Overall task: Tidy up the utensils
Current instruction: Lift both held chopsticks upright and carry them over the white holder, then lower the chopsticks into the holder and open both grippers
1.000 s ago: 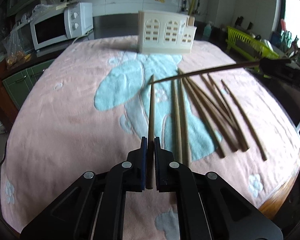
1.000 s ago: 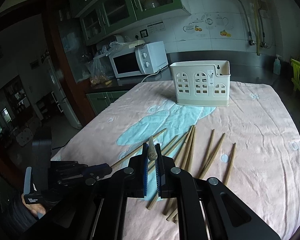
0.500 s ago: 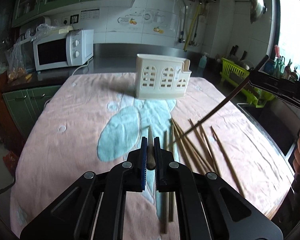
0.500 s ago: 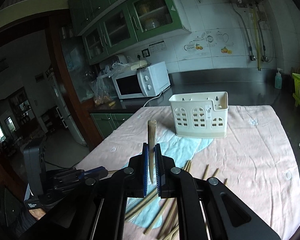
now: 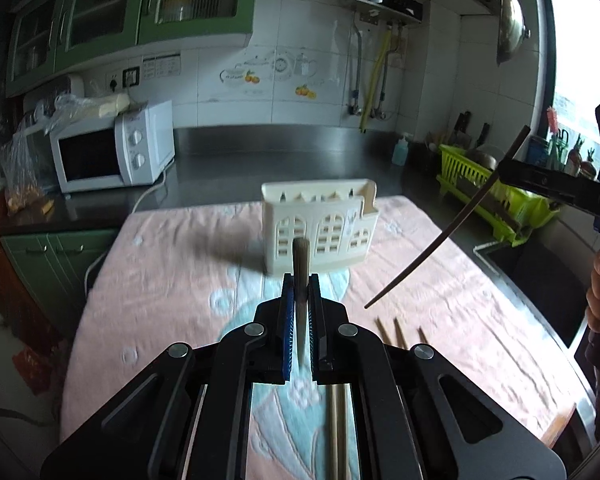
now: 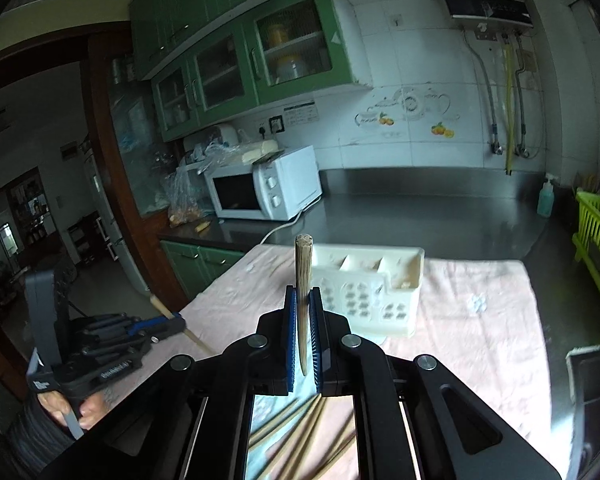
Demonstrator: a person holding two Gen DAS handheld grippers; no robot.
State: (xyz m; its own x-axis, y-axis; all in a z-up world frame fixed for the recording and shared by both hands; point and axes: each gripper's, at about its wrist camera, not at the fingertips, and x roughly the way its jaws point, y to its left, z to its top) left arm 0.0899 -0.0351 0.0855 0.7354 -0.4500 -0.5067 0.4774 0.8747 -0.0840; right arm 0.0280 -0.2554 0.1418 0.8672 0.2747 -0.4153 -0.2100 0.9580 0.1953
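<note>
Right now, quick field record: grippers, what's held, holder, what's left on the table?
left gripper: shut on a chopstick, lifted off the table
right gripper: shut on a second chopstick, thick end up
utensil holder: cream, upright on the pink cloth, ahead of both grippers
loose chopsticks: several lying on the cloth
held chopsticks: neither in the holder yet

The chopsticks (image 5: 301, 264) are matt, pale wood with a fine grain. The holder (image 5: 320, 228) is smooth cream plastic. A fluffy pink and blue cloth (image 5: 172, 280) covers the table. The tongs (image 5: 300, 312) are matt black plastic with ribbed blue pads. The counter (image 6: 420, 204) behind is dull grey metal.
</note>
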